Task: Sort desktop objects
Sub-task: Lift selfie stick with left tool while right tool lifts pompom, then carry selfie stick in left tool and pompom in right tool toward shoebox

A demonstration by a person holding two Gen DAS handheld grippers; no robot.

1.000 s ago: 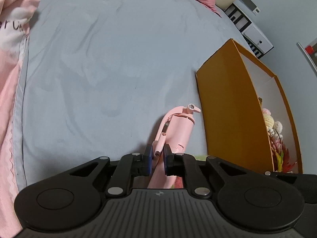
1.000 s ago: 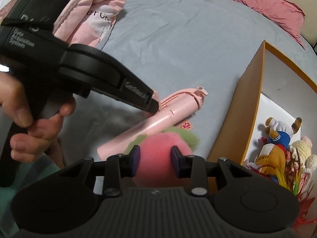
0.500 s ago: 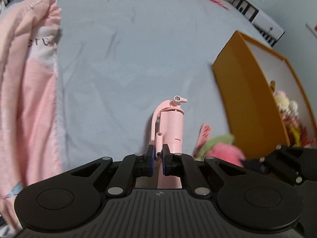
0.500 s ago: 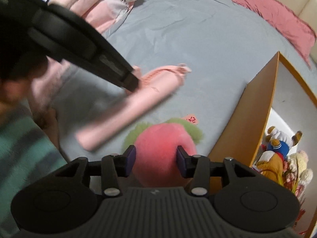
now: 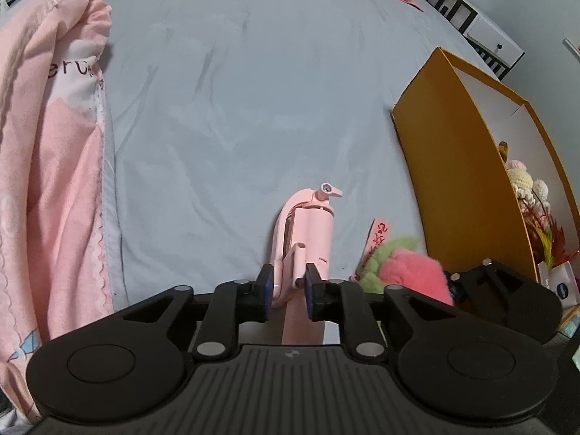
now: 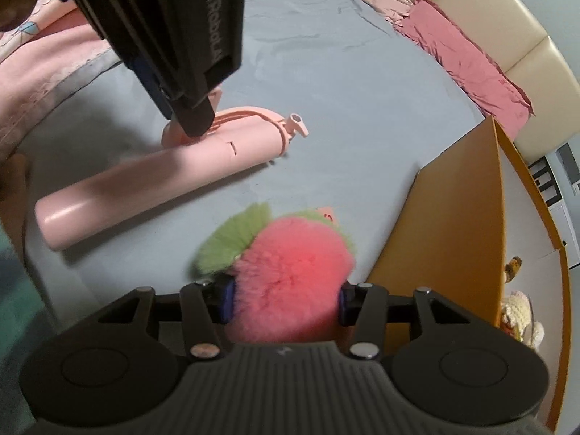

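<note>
Lying on a wide grey-blue bedsheet [image 5: 253,90] is a long pale pink plastic cylinder with a curved folding handle and a small nozzle at its far end [image 6: 152,181], and the left gripper [image 5: 286,291] hovers low over the handle part of it. Its black jaws with blue pads have just been opening: they now stand a little spread, with the thin pink handle strip between them and a gap showing on the right side, so the pads do not pinch it. Just right of the cylinder, near the camera, sits a fluffy pink plush ball with green fuzzy leaves and a small pink paper tag [image 6: 290,268]. The right gripper [image 6: 284,301] is set low around this plush, jaws spread wide on either side; the fur brushes both blue pads, but whether they press into it cannot be told. Right of the plush stands an open orange cardboard box with a white inside [image 5: 453,181], holding crocheted soft toys [image 5: 522,181] and red and yellow feathery sprigs [image 5: 547,232]. A rumpled pink quilt [image 5: 47,181] lies along the left side, and a dark pink pillow [image 6: 467,58] rests at the far edge by a cream padded headboard [image 6: 500,11]
</note>
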